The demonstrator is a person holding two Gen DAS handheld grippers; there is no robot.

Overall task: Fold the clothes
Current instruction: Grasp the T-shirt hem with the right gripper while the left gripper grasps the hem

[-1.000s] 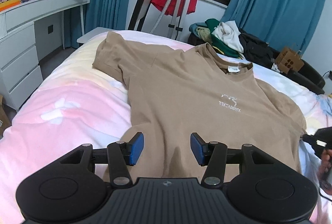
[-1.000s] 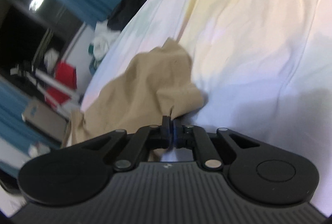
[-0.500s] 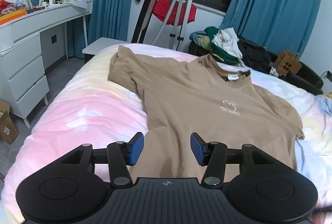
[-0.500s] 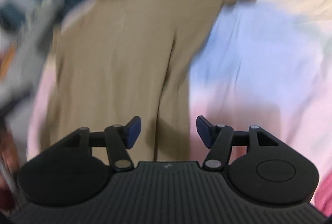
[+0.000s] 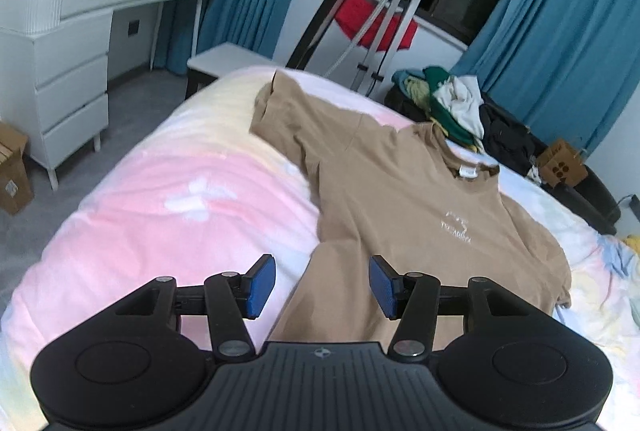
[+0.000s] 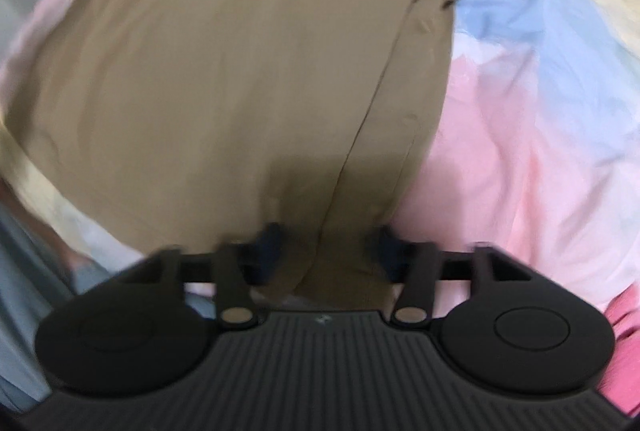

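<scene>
A tan T-shirt (image 5: 404, 199) with a small white chest logo lies spread face up on the pastel bedspread (image 5: 168, 215), collar away from me. My left gripper (image 5: 322, 287) is open and empty, hovering near the shirt's lower left hem. In the blurred right wrist view the shirt (image 6: 240, 51) fills the frame. My right gripper (image 6: 326, 239) is open, jaws either side of the shirt's lower right hem, low over the cloth.
A white dresser (image 5: 60, 71) stands left of the bed. A clothes rack with a red garment (image 5: 376, 23) stands behind the bed. A pile of clothes (image 5: 452, 103) and a cardboard box (image 5: 560, 167) lie at the far right. Blue curtains hang behind.
My right gripper let go of the right sleeve, opened, and swung down to the shirt's lower hem. The left gripper drew back and left, staying open.
</scene>
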